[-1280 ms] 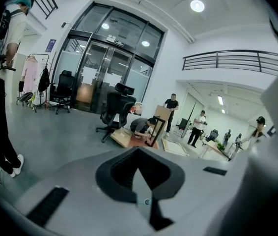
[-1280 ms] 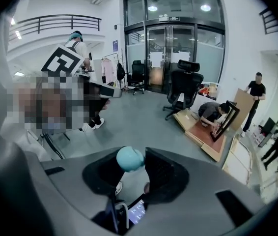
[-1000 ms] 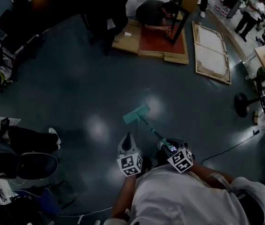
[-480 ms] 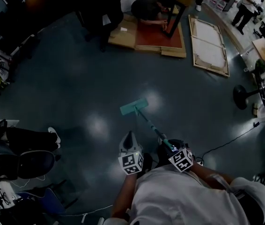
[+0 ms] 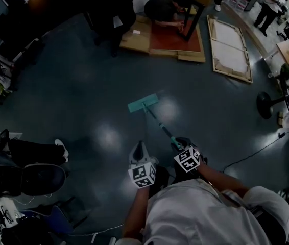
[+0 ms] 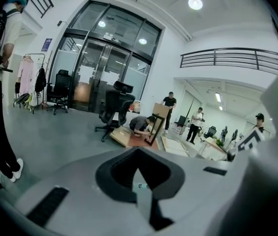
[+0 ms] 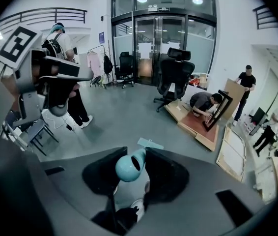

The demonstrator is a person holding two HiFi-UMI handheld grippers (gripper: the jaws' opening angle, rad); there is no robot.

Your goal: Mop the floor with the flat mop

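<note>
One flat mop, two grippers, glossy floor.
Head view: the flat mop's (image 5: 143, 104) pad lies on the floor (image 5: 83, 101), well ahead of the right gripper (image 5: 185, 157).
Left gripper view: the left gripper (image 6: 139, 154) is pinched together, empty.
Right gripper view: the jaws clamp the teal handle end (image 7: 130, 165). The pole is probably light and stiff, best held here.

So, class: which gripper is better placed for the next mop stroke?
Right. The right gripper grips the teal end of the mop handle, with the mop head on the floor ahead; the left gripper holds nothing.
</note>
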